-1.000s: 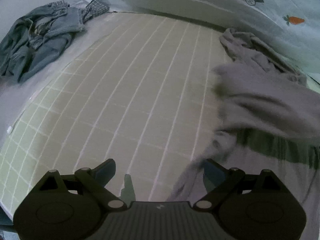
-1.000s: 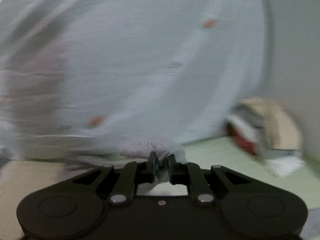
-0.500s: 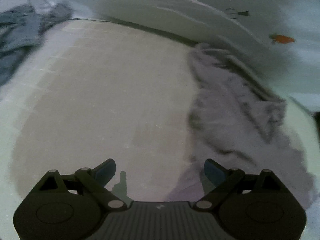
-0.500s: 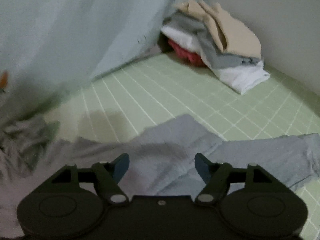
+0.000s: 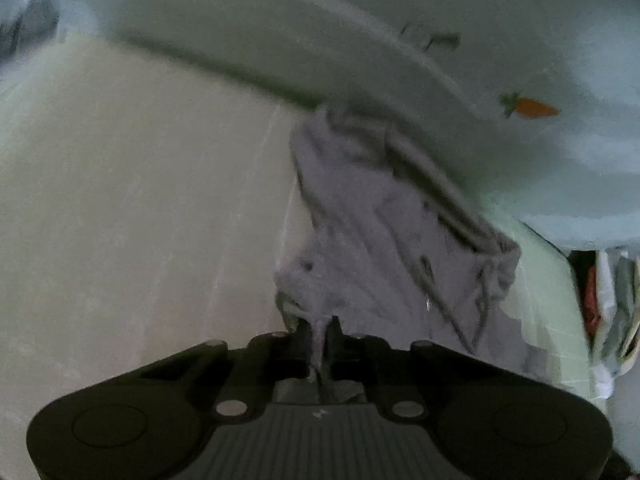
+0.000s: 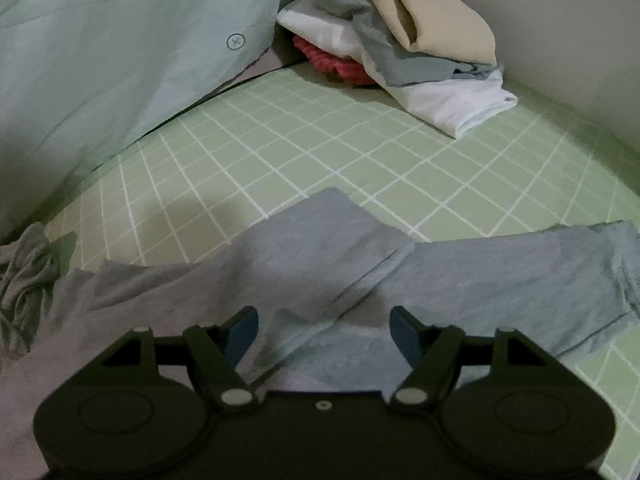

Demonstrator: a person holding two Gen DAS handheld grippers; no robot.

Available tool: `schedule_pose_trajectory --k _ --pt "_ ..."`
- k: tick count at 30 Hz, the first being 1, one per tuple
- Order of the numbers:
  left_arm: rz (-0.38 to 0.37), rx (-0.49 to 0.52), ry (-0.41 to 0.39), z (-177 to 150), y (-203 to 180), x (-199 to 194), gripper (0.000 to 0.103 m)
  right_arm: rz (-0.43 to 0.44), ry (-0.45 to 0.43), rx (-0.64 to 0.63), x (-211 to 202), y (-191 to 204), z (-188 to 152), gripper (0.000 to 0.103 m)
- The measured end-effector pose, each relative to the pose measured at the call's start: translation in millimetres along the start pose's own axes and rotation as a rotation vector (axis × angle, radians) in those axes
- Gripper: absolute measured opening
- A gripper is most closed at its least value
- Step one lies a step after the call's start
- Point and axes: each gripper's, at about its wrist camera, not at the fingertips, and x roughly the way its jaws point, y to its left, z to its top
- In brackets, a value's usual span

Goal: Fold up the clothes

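Left gripper (image 5: 319, 334) clamped on a fold of the grey garment (image 5: 368, 216), cloth pinched between both fingers (image 5: 305, 334) and bunching up out of the jaws. Left view motion-blurred, so grid lines on the green checked sheet (image 5: 132, 200) barely visible there. Garment rumpled, running from the grip away toward the pale green duvet (image 5: 360, 32) with the carrot print (image 5: 534, 107), far end touching the duvet edge. Right gripper (image 6: 323, 330) wide open, fingers (image 6: 243, 326) well apart, nothing between them, hovering just over the grey garment (image 6: 480, 276). In right view the garment spread mostly flat across the checked sheet (image 6: 340, 152), one sleeve-like part stretching off to the right, a flap peaking toward the middle, a crumpled bunch at far left edge. Contact between right fingertips and cloth: cannot tell. Folded pile (image 6: 400, 36) in the far corner against the wall (image 6: 560, 20): beige on top, grey and white under it, something red at the bottom, well apart from the garment. Same pile (image 5: 604, 304) partly seen at the right edge of the left view, blurred. Duvet (image 6: 100, 60) also bordering the sheet on the left of the right view, with small circled-cross marks.
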Motion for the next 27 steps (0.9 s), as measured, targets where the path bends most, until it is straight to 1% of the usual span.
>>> schedule_pose_trajectory --k 2,3,5,8,10,11,12,14,17,19,21,22,23,24,25,26,27 --pt "0.02 -0.016 -0.035 15 11 -8 0.006 0.001 -0.004 -0.003 -1 0 1 0.073" --pt "0.027 -0.036 -0.04 21 18 -9 0.006 0.003 -0.003 -0.003 -1 0 0 0.073" --pt "0.046 -0.068 -0.033 28 30 -5 0.007 0.003 0.006 0.002 1 0 -1 0.073" --pt "0.074 -0.064 -0.004 24 32 -1 0.014 0.003 0.019 0.008 4 1 -2 0.073" --pt "0.084 -0.054 0.015 16 30 -4 0.025 0.004 0.021 0.002 6 3 -3 0.074" --pt "0.089 -0.049 0.025 13 28 -5 0.039 0.002 0.021 -0.004 7 4 -3 0.075" --pt "0.085 -0.051 0.031 8 27 -9 0.051 -0.001 0.022 -0.011 8 5 -3 0.076" --pt "0.07 -0.065 0.041 -4 24 -17 0.057 -0.005 0.026 -0.015 11 5 -3 0.078" --pt "0.056 -0.085 0.075 -24 22 -27 0.058 0.01 0.033 0.001 18 5 -1 0.079" --pt "0.077 -0.071 0.097 -36 19 -29 0.058 0.022 0.033 0.008 22 6 1 0.08" --pt "0.094 -0.066 0.127 -46 17 -29 0.055 0.014 0.03 -0.006 26 10 2 0.081" --pt "0.097 -0.066 0.134 -50 17 -29 0.051 0.007 0.027 -0.019 27 13 3 0.081" --pt "0.099 -0.067 0.137 -53 16 -29 0.034 0.009 0.024 -0.032 28 15 3 0.076" --pt "0.1 -0.068 0.14 -56 16 -29 0.02 0.016 0.021 -0.047 28 17 4 0.068" --pt "0.099 -0.068 0.137 -57 15 -30 0.02 0.025 0.018 -0.071 27 19 5 0.04" --pt "0.098 -0.062 0.13 -58 14 -31 0.016 0.035 0.015 -0.094 26 21 5 0.018" --pt "0.099 -0.052 0.124 -57 13 -33 0.015 0.042 0.008 -0.117 24 23 6 0.013"
